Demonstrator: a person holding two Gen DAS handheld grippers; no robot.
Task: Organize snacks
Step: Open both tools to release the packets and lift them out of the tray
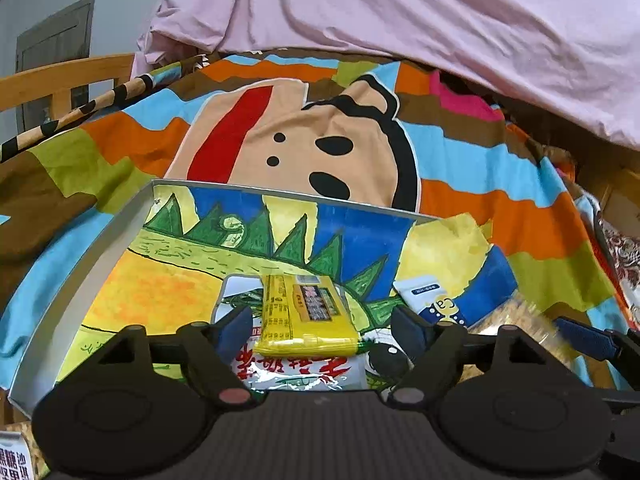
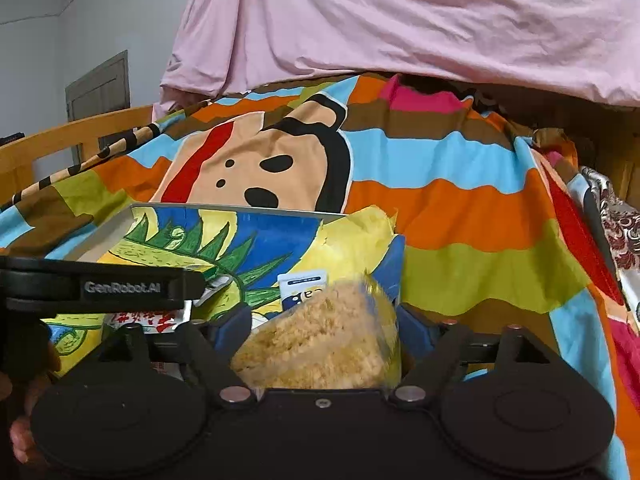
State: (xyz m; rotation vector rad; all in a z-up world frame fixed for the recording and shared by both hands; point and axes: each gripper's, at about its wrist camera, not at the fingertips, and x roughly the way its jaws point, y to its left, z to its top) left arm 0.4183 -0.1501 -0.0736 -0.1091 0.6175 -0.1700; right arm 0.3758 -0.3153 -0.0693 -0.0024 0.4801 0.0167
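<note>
- Step: dropping snacks into the tray point(image 1: 80, 264) lying on the bed's striped blanket point(image 1: 500, 208).
- Left tongs point(image 1: 324, 328) spread, released; yellow packet point(image 1: 308, 312) lies between the fingers, untouched, on a red-and-white packet point(image 1: 296, 372).
- Right tongs point(image 2: 324, 328) spread, released; crumb-snack bag point(image 2: 324, 340) sits between them at the tray's right end, blurred.
- Next, probably: back both off and fetch more snacks.
- Hidden: tray's near edge, white-blue packet point(image 1: 432, 300) partly covered.

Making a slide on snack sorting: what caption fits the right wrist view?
Open right gripper around a clear bag of crumbly snacks at the tray.
</note>
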